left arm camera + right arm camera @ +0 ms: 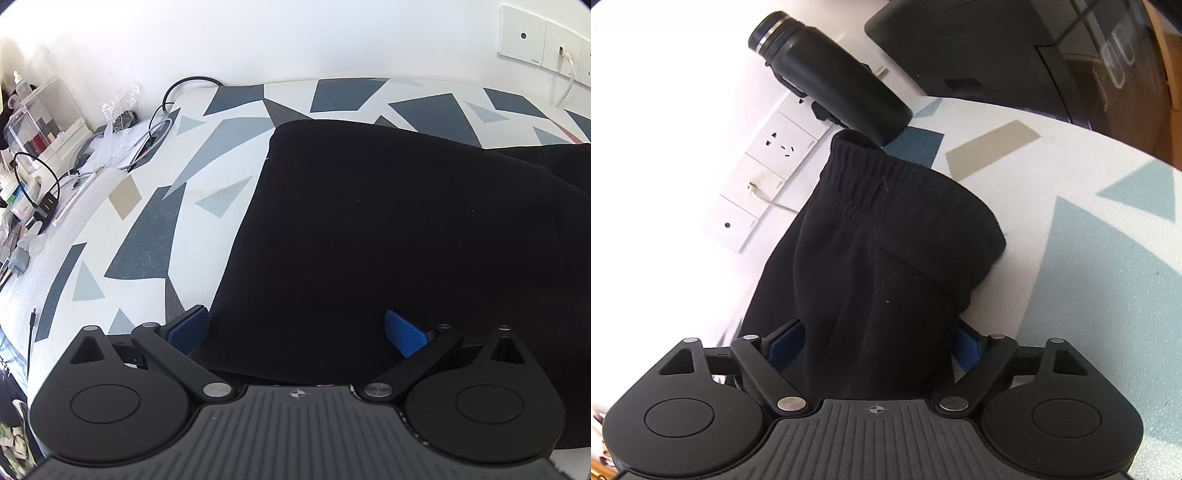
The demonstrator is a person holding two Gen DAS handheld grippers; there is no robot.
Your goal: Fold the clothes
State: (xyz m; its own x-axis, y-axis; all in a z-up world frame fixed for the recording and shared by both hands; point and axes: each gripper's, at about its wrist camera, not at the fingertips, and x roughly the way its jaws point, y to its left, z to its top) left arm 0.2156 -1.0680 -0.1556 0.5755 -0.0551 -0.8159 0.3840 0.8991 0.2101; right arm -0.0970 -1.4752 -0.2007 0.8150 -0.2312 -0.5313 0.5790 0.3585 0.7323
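Lying across a surface [155, 236] covered in a white cloth with grey, blue and tan shapes, a black garment [388, 229] fills most of the left wrist view, smooth and flat, its left edge straight and its far left corner rounded. The left gripper [297, 332] sits at the garment's near edge with its blue-padded fingers [404, 332] spread wide; the right one lies over the black cloth, the left one at its near left corner, and nothing is pinched between them.

Only the right wrist view shows the garment's ribbed elastic band [864, 173], bunched and rising toward the far side, with a fold of cloth bulging to the right. The right gripper [877, 343] has the black cloth running between its fingers [785, 341], which stand spread on either side of it; whether the pads press the cloth cannot be told.

Beyond the band in that view stand a black insulated bottle [831, 74] and a large dark case [979, 48]. White wall sockets [768, 162] show in both views. Only the left view takes in the far left clutter beside the surface: cables [159, 122], a clear plastic organiser [44, 118] and crumpled plastic wrap [122, 107].
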